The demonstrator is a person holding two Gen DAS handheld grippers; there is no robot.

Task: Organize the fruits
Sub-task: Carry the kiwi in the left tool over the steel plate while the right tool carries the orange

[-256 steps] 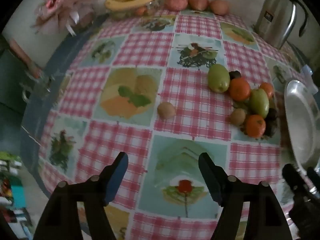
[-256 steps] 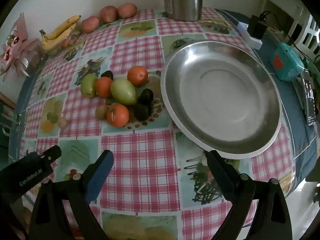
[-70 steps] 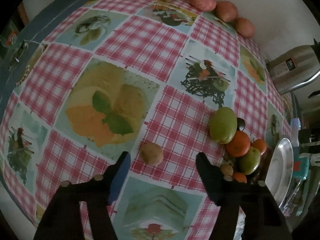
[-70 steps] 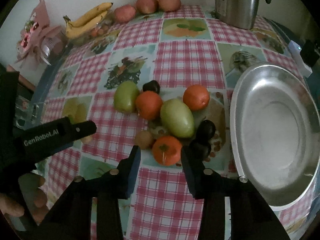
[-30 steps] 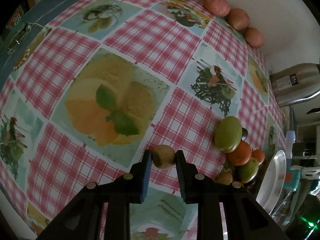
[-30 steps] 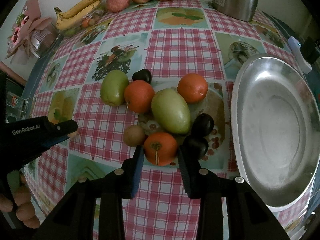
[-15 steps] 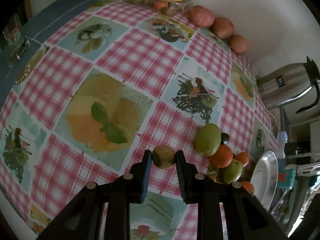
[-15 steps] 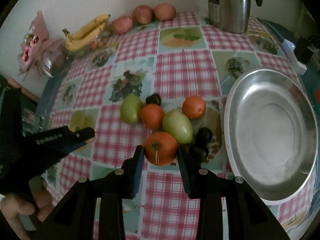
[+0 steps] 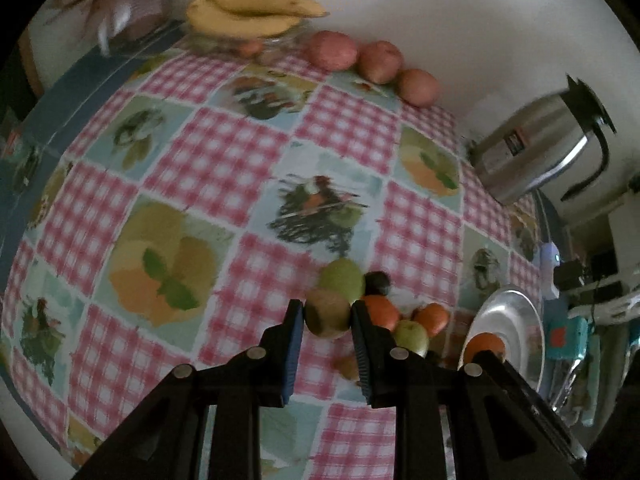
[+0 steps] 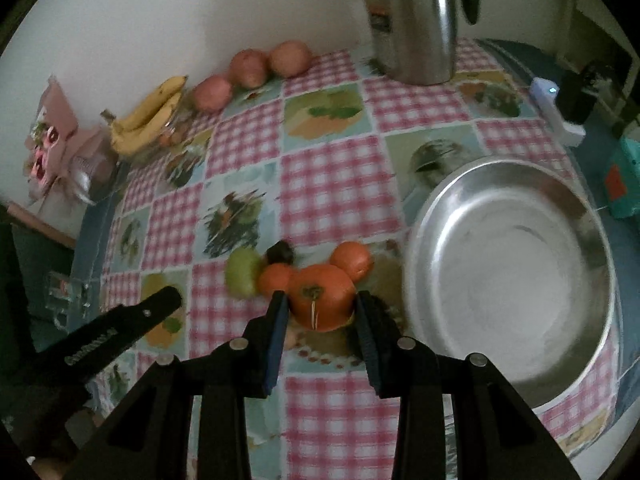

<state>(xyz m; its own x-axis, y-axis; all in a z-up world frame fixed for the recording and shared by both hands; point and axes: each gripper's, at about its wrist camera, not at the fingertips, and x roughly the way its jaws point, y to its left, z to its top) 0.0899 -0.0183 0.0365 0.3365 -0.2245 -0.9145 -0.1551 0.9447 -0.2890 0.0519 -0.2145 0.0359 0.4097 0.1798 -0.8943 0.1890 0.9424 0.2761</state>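
Observation:
My left gripper (image 9: 326, 316) is shut on a small brown kiwi (image 9: 328, 318) and holds it above the checked tablecloth. My right gripper (image 10: 322, 304) is shut on an orange (image 10: 322, 302), lifted over the fruit pile. On the cloth lie a green mango (image 10: 242, 272), two more oranges (image 10: 352, 260), a dark plum (image 10: 280, 252) and another green fruit (image 9: 410, 336). The steel plate (image 10: 508, 272) sits to the right of the pile. In the left wrist view the right gripper's orange (image 9: 484, 344) shows in front of the plate (image 9: 520, 320). The left gripper's arm (image 10: 100, 336) crosses the right wrist view's lower left.
A steel kettle (image 10: 412, 20) stands at the back by the wall. Bananas (image 10: 148, 120) and three reddish fruits (image 10: 248, 68) line the far edge, with a pink bouquet (image 10: 52, 144) at the far left. A white adapter (image 10: 556, 108) and a teal device (image 10: 624, 176) lie right of the plate.
Both grippers have risen off the cloth, the left with the kiwi and the right with the orange. The table looks smaller and more of the wall shows.

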